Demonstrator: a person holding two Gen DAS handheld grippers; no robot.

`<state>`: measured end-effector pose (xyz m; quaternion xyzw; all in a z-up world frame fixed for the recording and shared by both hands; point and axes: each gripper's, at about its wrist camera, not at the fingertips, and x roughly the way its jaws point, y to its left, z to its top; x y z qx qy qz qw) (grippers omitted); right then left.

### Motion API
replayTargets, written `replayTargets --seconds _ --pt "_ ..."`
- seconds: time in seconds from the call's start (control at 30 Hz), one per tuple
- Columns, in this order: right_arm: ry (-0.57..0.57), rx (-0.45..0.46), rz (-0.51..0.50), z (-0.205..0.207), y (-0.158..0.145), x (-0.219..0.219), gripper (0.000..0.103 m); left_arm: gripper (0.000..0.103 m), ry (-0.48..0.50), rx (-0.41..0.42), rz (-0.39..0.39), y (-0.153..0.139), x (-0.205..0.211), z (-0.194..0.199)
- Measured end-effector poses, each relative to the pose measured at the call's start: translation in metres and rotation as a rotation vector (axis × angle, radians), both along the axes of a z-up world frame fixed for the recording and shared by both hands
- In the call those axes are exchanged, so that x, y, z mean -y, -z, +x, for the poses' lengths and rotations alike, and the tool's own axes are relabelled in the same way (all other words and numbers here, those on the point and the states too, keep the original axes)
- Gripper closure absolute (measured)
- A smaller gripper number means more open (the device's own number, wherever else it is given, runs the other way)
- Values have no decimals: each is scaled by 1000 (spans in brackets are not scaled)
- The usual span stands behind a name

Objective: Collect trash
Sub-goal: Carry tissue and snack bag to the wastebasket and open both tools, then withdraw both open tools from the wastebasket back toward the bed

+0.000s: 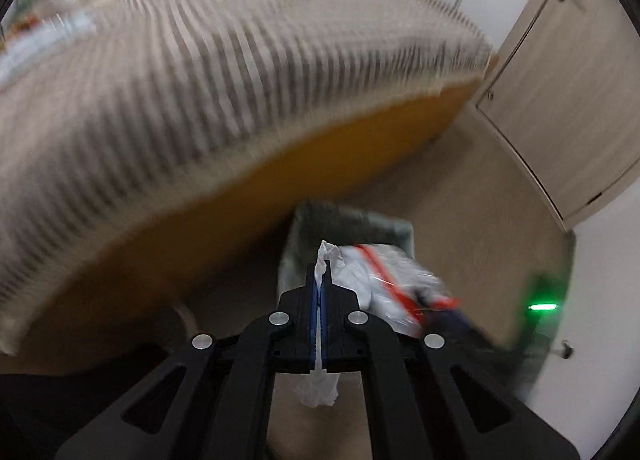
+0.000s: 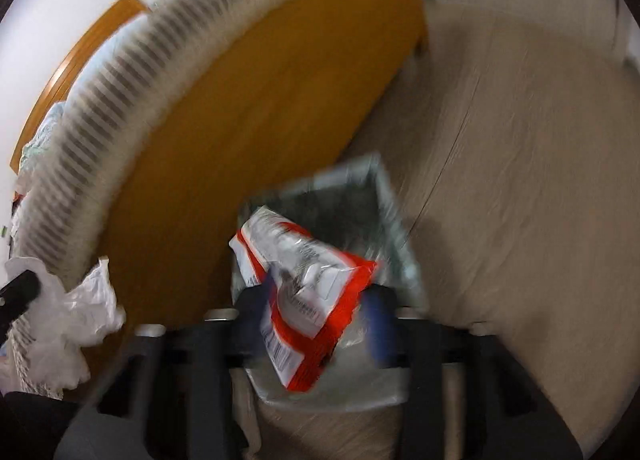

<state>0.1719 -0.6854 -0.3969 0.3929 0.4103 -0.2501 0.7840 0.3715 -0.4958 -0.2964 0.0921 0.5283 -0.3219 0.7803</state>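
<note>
My left gripper (image 1: 320,274) is shut on a crumpled piece of white plastic (image 1: 318,386), which sticks out in front of and behind the pads. It hangs just above the near rim of a grey lined bin (image 1: 298,232) on the floor. In the right wrist view, my right gripper (image 2: 320,294) stands over the same bin (image 2: 362,176) with its fingers wide apart. A red and white snack wrapper (image 2: 308,280) sits loose between them, and the pads do not press on it. The white plastic (image 2: 80,312) shows at the left edge of that view.
A bed with a striped cover (image 1: 200,80) and an orange wooden side (image 1: 280,188) runs close along the bin's left. Pale floor (image 2: 520,180) spreads to the right. A light door (image 1: 560,80) stands beyond, with a dark device showing a green light (image 1: 542,306) near it.
</note>
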Motion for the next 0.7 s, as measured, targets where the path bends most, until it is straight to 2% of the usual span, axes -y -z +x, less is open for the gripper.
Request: replayTargets --seconds 0.03,0.07,0.1,0.13,0.27,0.37,0.43,0.47,0.5,0.53,0.63,0.7 --pt "-36 -65 55 8 23 -1 18 103 1 -1 10 10 8 4" --pt "-94 -178 130 23 53 -9 18 103 15 28 35 19 17 7" --pt "-127 -228 170 29 71 -17 18 103 22 50 59 26 23 9" --pt "-130 -226 177 27 78 -22 18 103 30 71 92 38 31 11" --pt "-106 -150 159 -5 71 -26 18 103 43 -26 145 82 48 21" --pt "-85 -127 84 -26 53 -7 18 103 89 8 190 102 72 17" --pt "-45 -104 59 -40 44 8 18 103 108 20 172 113 84 13" --pt "-24 -87 54 -47 37 12 18 81 111 21 175 119 89 13" --pt "-11 -80 49 -52 33 17 18 19 113 15 194 126 91 14" --pt "-3 -75 44 -55 30 20 18 7 121 -6 254 136 97 13" --pt "0 -77 27 -54 29 24 18 10 166 -15 307 151 93 10" --pt "0 -80 40 -53 35 21 18 10 173 -2 311 149 92 8"
